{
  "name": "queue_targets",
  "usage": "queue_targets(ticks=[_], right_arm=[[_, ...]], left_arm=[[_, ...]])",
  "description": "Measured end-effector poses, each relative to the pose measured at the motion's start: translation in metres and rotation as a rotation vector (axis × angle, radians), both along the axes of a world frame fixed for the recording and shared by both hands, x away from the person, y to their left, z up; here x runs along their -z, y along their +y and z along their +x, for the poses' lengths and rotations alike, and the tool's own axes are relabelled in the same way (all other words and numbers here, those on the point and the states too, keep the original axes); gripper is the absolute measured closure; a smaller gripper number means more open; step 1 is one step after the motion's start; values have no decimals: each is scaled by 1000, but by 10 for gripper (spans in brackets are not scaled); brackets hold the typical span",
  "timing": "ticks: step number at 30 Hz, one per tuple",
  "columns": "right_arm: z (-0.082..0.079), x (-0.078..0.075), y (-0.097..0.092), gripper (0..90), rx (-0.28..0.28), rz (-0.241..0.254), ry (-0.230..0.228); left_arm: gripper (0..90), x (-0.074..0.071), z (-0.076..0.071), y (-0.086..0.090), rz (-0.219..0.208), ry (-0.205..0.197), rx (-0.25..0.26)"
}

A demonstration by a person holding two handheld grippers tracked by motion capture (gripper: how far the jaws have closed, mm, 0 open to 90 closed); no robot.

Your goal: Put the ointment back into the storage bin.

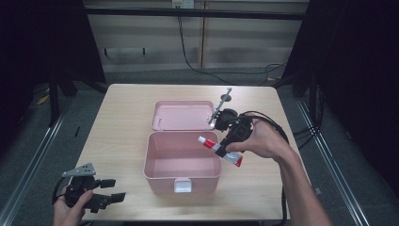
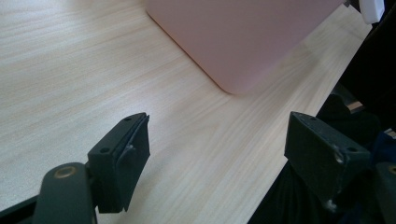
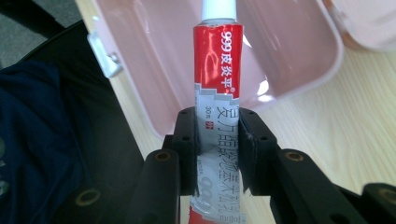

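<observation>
A pink box [image 1: 181, 162] stands open in the middle of the table, its lid [image 1: 183, 115] laid back behind it. Its inside looks bare in the high view. My right gripper [image 1: 222, 150] is shut on a red, white and silver ointment tube [image 1: 219, 151] with a white cap, held over the box's right rim with the cap toward the box. In the right gripper view the two pads clamp the tube [image 3: 217, 112] around its middle, above the box's hollow [image 3: 280, 51]. My left gripper [image 1: 116, 189] rests open near the table's front left edge, nothing between its fingers [image 2: 122, 163].
The box's white latch [image 1: 182, 185] faces the front edge. A grey plate [image 1: 80, 170] tops the left gripper. Black cables trail from the right gripper across the table's right side. Bare wood lies left of the box [image 2: 93, 70]. A dark floor surrounds the table.
</observation>
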State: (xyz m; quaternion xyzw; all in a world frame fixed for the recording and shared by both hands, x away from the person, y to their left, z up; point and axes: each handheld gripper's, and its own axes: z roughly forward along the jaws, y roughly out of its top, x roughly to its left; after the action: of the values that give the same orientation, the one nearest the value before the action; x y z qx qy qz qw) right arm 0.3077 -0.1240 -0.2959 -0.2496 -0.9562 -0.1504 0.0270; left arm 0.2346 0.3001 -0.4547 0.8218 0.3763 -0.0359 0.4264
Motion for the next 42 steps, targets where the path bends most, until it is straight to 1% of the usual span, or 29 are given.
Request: queue_targets(ticks=[3,5,7,11,14,15,16,19,20,21,22,28,30,31,33,34,37,39,41,42], right_arm=[[-1,1,10,714,-31,-1,3],[-1,1,13,714,-39,2,-5],[-1,1,18,714,-54,-4,1],[1,0,26,714,-75,-2,-4],[2,-1,32,714,-96,-1,0],[2,-1,34,714,-102,-8,6],[3,1,38,714,-118,-11,2],[4,3,43,714,-118,-15,9],[4,4,44,714,-116,-14,3],[5,6,45,714,-129,-8,0],[6,7,47,714,-134,-10,6],[6,11,60,714,-161,-15,10],[8,15,65,714,-180,-19,9],[8,15,65,714,-180,-19,9],[8,19,70,714,-191,-17,19],[8,24,75,714,-203,-22,28],[9,28,79,714,-208,-24,32],[10,31,82,714,-215,-23,26],[10,36,83,714,-214,-21,38],[11,38,84,714,-222,-30,42]], left_arm=[[221,0,0,0,2,0,-2],[221,0,0,1,-2,4,-3],[221,0,0,1,-2,4,-3],[221,0,0,0,1,2,-7],[221,0,0,1,-1,5,-3],[221,0,0,1,0,3,-4],[221,0,-1,1,0,4,-4],[221,0,-1,1,-2,2,-5],[221,0,-1,1,-2,1,-6],[221,0,-1,1,0,0,-7],[221,0,-1,1,0,0,-11],[221,0,0,2,1,-3,-9],[221,0,-1,2,-1,-1,-9],[221,0,-1,2,-2,-1,-9],[221,0,-1,2,-1,1,-10],[221,0,-1,2,-2,1,-10],[221,0,-1,2,-4,1,-7],[221,0,-1,2,-4,1,-9],[221,0,-1,2,-3,1,-8],[221,0,-1,2,-3,1,-9]])
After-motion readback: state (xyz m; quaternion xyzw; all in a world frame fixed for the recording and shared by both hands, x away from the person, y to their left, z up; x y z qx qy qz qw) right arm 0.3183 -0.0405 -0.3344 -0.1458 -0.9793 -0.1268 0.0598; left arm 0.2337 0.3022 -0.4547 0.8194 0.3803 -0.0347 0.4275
